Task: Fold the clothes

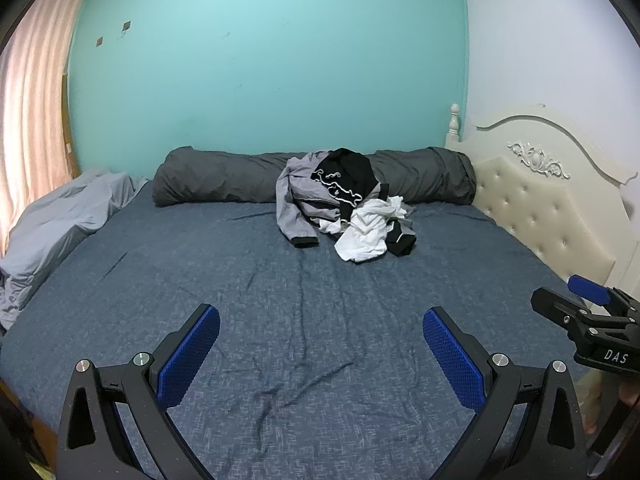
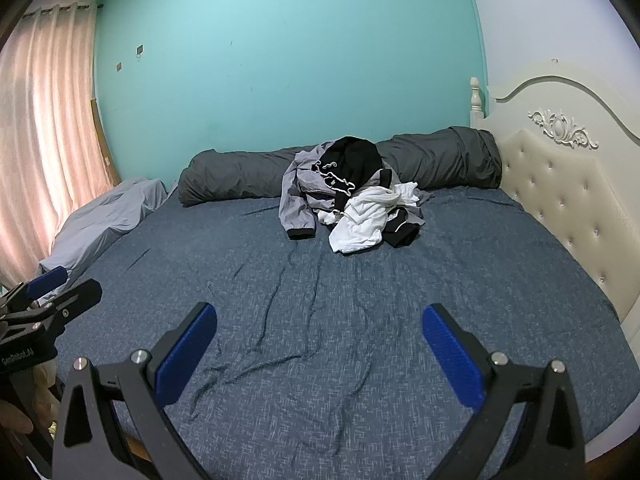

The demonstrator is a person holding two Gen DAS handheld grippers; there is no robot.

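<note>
1. The bed (image 1: 280,320) carries the clothes pile (image 1: 344,208) at its far edge, against the dark bolster (image 1: 224,180).
2. Grey jacket (image 1: 292,200), black top (image 1: 352,172) and white shirt (image 1: 364,232) seem tangled; pulling one may drag the others.
3. Left gripper (image 1: 320,356) and right gripper (image 2: 320,356) hang wide apart, holding nothing, well away from the pile.

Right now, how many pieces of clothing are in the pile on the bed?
3 tell apart: a grey jacket on the left, a black top at the back, a white shirt in front. More may be hidden underneath.
</note>
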